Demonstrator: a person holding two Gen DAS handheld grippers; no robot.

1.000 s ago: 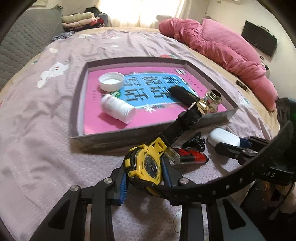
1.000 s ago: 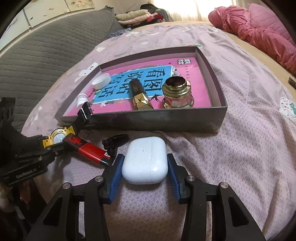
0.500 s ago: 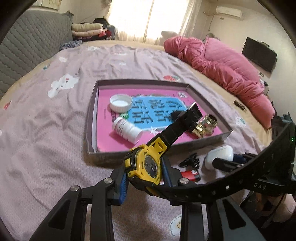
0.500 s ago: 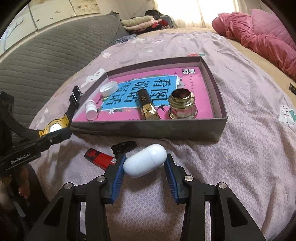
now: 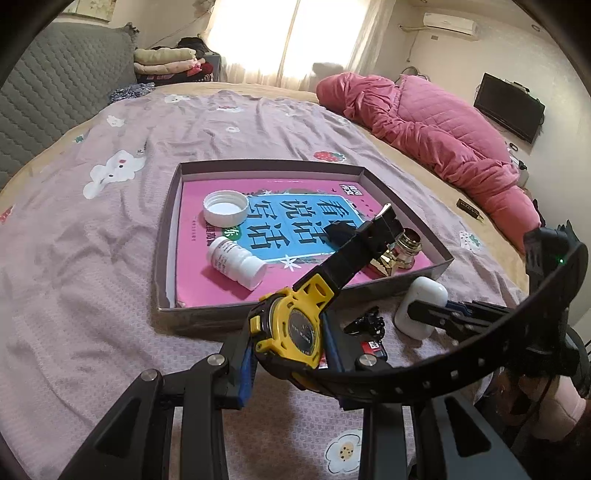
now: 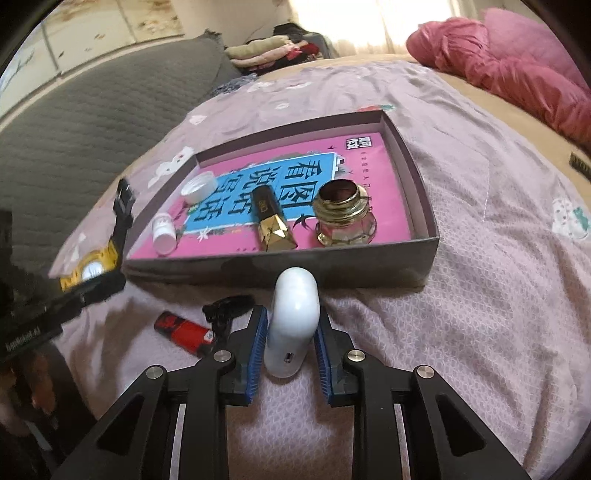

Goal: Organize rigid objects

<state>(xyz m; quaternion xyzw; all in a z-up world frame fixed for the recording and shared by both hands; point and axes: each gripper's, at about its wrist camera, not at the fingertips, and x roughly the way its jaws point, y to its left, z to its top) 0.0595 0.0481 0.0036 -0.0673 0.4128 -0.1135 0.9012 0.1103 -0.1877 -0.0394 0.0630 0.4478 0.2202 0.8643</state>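
**Two pickups, tray next**

Near: left gripper (image 5: 288,343) pinching watch (image 5: 290,328), lifted; right gripper (image 6: 290,341) closing on white earbud case (image 6: 293,321) resting on bedspread. Further: carry both over tray (image 6: 428,236) wall, release inside

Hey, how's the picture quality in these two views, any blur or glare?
Left wrist view: sharp on the watch, window blown out, fisheye bends the bed's edges. Right wrist view: softer, the watch at left is smeared, the earbud case stays fairly clear.
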